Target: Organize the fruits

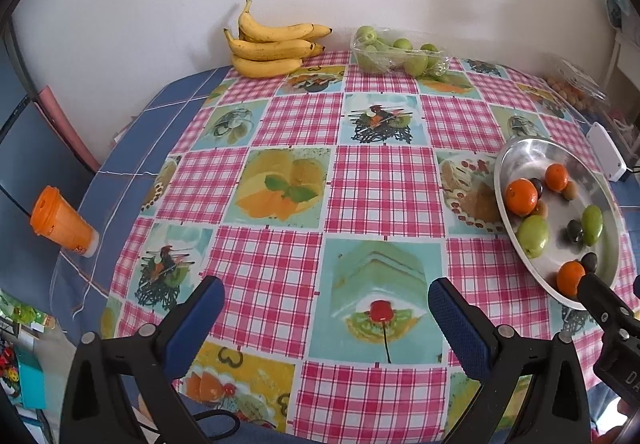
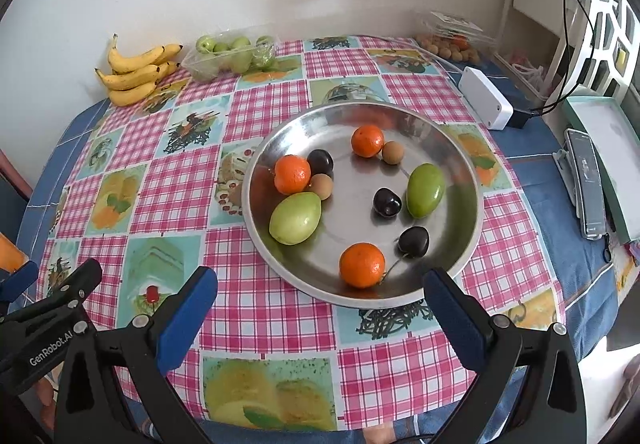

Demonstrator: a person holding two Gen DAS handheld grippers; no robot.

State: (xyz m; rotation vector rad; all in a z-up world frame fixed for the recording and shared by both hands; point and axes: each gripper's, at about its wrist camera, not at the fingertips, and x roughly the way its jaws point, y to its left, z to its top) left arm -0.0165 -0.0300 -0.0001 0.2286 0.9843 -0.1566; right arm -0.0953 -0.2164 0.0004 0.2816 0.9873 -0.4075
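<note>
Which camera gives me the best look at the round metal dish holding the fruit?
The right wrist view: the round metal dish sits whole and central, every fruit visible. The left wrist view shows it squeezed at the right edge, the right gripper overlapping its near rim.

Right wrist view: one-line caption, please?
Open right gripper hovers before a metal dish of mixed fruit on a checked tablecloth.

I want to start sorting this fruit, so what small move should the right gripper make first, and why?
Probably ease the right gripper forward and down over the nearest orange tangerine in the round silver metal dish. Its jaws are open and empty, that fruit lies closest to them just inside the near rim, and only a dark cherry sits close beside it.
</note>
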